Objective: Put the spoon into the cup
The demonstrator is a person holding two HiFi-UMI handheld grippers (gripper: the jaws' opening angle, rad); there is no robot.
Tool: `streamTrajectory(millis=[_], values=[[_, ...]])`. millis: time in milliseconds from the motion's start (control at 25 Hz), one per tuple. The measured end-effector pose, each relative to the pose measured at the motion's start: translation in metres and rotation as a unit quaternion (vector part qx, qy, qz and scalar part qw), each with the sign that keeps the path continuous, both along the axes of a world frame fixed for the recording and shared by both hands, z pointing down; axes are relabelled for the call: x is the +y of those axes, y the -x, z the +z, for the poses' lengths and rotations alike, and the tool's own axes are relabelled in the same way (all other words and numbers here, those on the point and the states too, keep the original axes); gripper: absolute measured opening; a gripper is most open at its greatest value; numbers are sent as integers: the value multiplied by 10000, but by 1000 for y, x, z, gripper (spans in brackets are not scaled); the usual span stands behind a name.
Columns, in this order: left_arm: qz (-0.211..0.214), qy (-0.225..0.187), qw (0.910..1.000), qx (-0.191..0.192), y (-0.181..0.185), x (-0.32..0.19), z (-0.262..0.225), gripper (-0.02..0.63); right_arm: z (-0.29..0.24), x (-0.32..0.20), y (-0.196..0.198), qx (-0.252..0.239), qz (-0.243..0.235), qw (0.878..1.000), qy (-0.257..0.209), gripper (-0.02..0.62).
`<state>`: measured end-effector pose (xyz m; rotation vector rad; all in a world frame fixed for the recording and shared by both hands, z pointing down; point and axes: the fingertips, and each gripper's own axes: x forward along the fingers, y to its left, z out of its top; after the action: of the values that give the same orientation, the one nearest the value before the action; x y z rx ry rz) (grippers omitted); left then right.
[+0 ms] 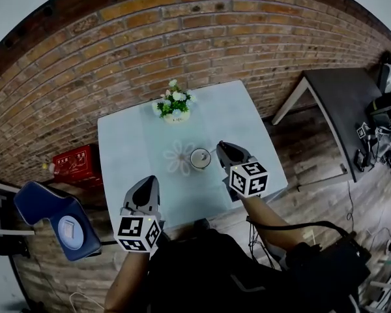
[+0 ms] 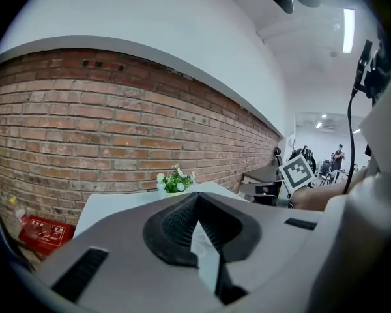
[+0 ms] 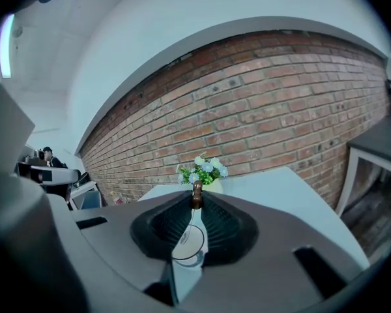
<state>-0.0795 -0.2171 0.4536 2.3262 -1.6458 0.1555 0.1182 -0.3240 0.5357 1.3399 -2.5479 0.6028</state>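
Right gripper [image 1: 220,147]: clamped on brown-tipped spoon [image 3: 197,191] | cup [image 1: 200,158]: frame centre on table [image 1: 124,142], just left of that gripper | left gripper [image 1: 150,181]: jaws together, empty | red box [image 1: 75,163], left: print unreadable

We take this for a lab or office workroom with one homely corner. A red brick wall [image 1: 182,25] backs a pale square table [image 1: 124,149] bearing a small white pot of white and green flowers [image 1: 174,106]. A dark grey desk on white legs [image 1: 345,103], black cables and gear [image 1: 378,135] on the wooden plank floor [image 1: 313,201] and white ceiling strip lights [image 2: 348,30] say workplace (a standing person [image 2: 339,154] shows far off).
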Motion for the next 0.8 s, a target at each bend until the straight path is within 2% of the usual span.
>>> streamTrajectory(millis=[400,800], values=[[-195,151,9997,-70,1,2,8,9,33,-12,8,163,-133,9997,114,55],[-202,252,9994,-158,-4,6,13,9,63,-12,14,342,-262,9986,299,55]])
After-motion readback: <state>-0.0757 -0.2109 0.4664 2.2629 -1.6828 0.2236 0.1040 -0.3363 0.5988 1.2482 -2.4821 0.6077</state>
